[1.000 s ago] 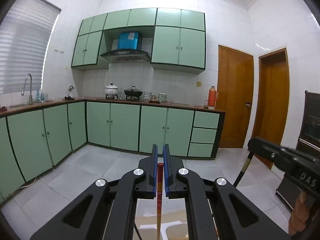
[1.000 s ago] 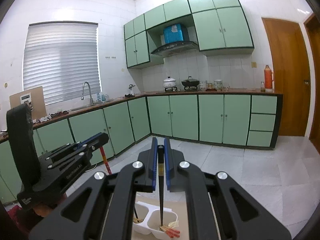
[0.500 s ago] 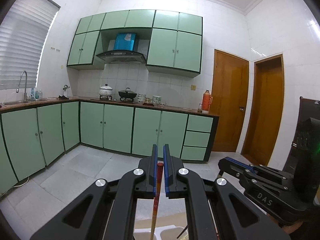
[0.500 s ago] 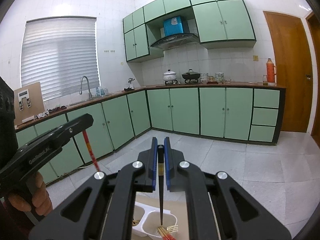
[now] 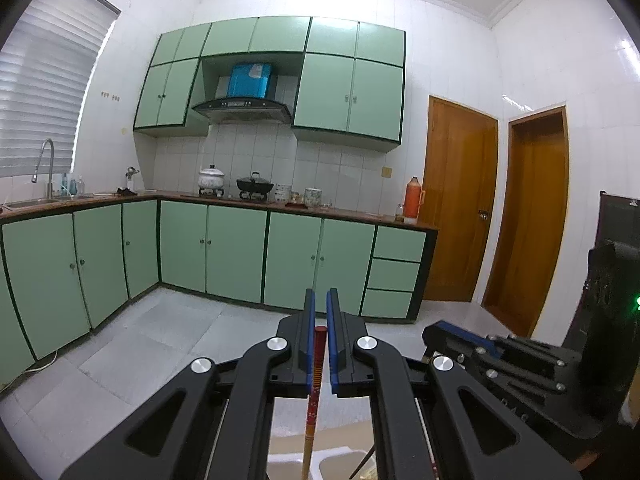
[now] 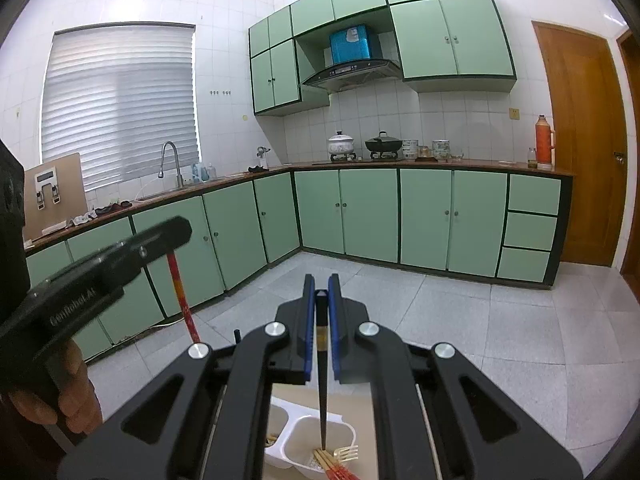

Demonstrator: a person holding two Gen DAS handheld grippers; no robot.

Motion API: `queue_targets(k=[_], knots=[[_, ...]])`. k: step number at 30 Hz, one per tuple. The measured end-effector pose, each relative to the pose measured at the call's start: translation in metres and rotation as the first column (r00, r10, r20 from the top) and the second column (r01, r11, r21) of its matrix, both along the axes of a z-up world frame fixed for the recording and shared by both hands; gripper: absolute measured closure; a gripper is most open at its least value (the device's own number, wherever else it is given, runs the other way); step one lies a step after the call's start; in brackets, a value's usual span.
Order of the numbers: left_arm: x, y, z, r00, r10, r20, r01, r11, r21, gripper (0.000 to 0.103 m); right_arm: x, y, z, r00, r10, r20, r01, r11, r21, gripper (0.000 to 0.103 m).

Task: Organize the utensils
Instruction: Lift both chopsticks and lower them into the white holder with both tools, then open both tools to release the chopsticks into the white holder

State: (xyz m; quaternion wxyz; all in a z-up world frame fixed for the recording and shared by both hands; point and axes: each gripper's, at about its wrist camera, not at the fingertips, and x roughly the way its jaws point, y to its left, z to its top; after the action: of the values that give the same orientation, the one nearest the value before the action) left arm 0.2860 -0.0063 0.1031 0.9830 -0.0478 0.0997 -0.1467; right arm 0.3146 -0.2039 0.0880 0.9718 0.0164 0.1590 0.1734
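Now both grippers are closed on one chopstick each, above a white divided utensil holder [image 6: 316,446]. The left gripper [image 5: 321,334] clamps a red-topped chopstick [image 5: 314,392] between its blue pads [image 5: 310,336]; the stick hangs down from the fingers, and its pale lower end goes out of view at the bottom edge, just over the white holder [image 5: 288,460] below the tool. In the right wrist view, the same stick [image 6: 182,296] hangs a little tilted under the left gripper [image 6: 160,236], to the left of the right tool.

The right gripper [image 6: 321,312] is closed on a dark chopstick [image 6: 322,392], which points straight down from between the fingers. Its thin tip is in the right compartment of the holder, close to the red-tipped chopsticks [image 6: 332,464] and a pale plastic fork [image 6: 347,453] that lie there. I cannot tell if the tip touches them. The left compartment has some pale sticks [image 6: 272,438], partly hidden by the gripper arm. The holder stands on a tan surface [image 6: 360,412], directly under the right tool.
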Motion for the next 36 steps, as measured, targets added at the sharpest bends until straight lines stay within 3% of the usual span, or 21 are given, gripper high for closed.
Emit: queue_targets(k=[8,23,25,27,29,32,36], knots=[[0.009,-0.001,-0.002,1.0,0.01,-0.005,-0.01,1.0,0.005,0.098,0.006,0.004,-0.006,1.0,-0.01,-0.001,0.01,1.0,-0.014,0.097],[0.04,0.006,-0.087,0.976,0.054,-0.211,-0.045,0.998,0.044,0.097,0.017,0.009,-0.051,0.994,-0.03,-0.103,0.027,0.999,-0.033,0.097],[0.039,0.006,-0.096,0.971,0.054,-0.233,-0.044,0.998,0.049,0.091,0.015,0.008,-0.058,0.992,-0.033,-0.12,0.028,0.999,-0.039,0.088],[0.035,0.008,-0.1,0.969,0.055,-0.242,-0.044,0.998,0.05,0.074,0.01,0.006,-0.061,0.992,-0.039,-0.118,0.035,0.998,-0.043,0.083],[0.026,0.011,-0.101,0.97,0.061,-0.237,-0.051,0.997,0.05,0.066,0.004,0.002,-0.063,0.992,-0.052,-0.113,0.048,0.998,-0.037,0.078],[0.01,0.015,-0.099,0.972,0.076,-0.221,-0.067,0.996,0.052,0.055,-0.01,-0.009,-0.06,0.993,-0.079,-0.093,0.078,0.997,-0.019,0.066],[-0.013,0.021,-0.095,0.974,0.097,-0.203,-0.089,0.995,0.051,0.048,-0.038,-0.024,-0.056,0.991,-0.124,-0.047,0.124,0.992,-0.008,0.053]])
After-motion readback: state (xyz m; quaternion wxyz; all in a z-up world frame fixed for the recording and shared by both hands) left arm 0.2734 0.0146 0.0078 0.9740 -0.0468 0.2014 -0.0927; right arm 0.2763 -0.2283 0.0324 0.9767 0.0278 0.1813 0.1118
